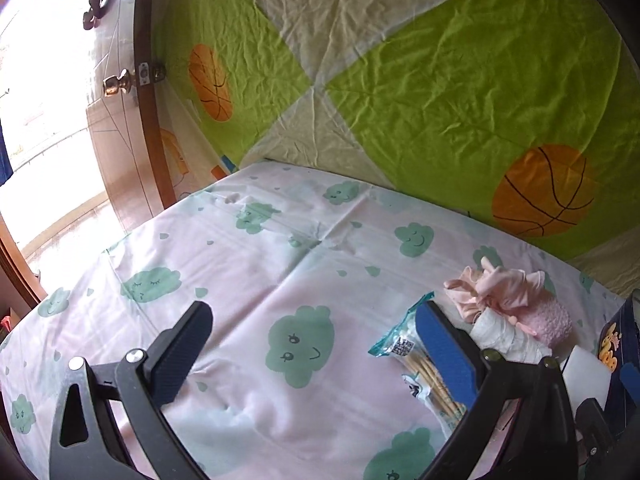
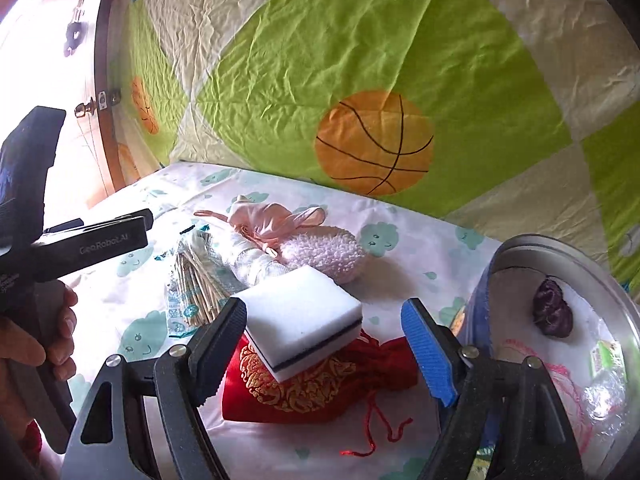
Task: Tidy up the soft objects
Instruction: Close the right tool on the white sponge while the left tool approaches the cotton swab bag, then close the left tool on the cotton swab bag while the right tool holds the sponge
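Metal bowl (image 2: 560,248) holds purple pouch (image 2: 552,308), pink string (image 2: 560,380).

Right gripper (image 2: 324,344) open over white sponge (image 2: 304,316) on red pouch (image 2: 312,396) — metal tin (image 2: 560,264) at bed's rt edge.

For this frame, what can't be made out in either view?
- Left wrist view: the cotton swab pack is partly hidden by the left hand-held gripper's blue finger.
- Right wrist view: the red pouch is partly covered by the white sponge.
- Right wrist view: the round container is cut off by the frame edge; the dark purple item inside is unidentifiable.
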Demonstrator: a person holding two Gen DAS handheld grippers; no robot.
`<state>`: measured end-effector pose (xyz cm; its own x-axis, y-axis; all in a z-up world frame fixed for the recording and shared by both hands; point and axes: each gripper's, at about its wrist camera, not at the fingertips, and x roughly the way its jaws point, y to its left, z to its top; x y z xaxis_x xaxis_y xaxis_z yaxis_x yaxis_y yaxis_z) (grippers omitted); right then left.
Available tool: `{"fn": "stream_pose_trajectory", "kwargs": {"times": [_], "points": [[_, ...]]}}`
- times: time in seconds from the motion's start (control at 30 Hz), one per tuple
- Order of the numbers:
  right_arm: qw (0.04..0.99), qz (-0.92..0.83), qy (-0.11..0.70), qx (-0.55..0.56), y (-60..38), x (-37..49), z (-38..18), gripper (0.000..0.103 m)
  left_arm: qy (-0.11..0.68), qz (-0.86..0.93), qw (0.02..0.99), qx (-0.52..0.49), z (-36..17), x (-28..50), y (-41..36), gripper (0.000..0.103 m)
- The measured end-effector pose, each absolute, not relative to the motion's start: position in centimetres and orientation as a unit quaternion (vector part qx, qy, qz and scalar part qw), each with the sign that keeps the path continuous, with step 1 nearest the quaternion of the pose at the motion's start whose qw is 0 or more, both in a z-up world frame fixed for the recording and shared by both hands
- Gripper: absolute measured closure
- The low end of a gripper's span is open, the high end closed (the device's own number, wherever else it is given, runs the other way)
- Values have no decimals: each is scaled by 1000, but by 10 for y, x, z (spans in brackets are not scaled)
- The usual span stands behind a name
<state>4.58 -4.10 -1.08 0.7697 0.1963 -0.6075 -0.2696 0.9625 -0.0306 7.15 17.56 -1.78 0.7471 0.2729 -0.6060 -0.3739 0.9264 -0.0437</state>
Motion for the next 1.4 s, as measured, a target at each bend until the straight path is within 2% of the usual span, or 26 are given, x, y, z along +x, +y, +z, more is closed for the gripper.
{"fn": "stream_pose_trajectory", "kwargs": {"times": [0.7, 0.73, 0.77, 0.97, 1.4], "points": [[917, 171, 349, -91, -17, 73, -23, 22, 352, 154, 920, -80, -30, 82, 173, 0], [917, 175, 348, -88, -18, 73, -23, 25, 353, 152, 920, -79, -30, 83, 172, 0], [918, 177, 344, -85, -19, 72, -21, 35, 355, 150, 919, -78, -31, 83, 171, 0], [929, 168, 318, -92, -17, 63, -15, 40, 368, 123, 918, -80, -34, 85, 164, 0], [969, 89, 223, -57, -35, 18, 11, 41, 411, 31, 902, -124, -50, 98, 139, 4]]}}
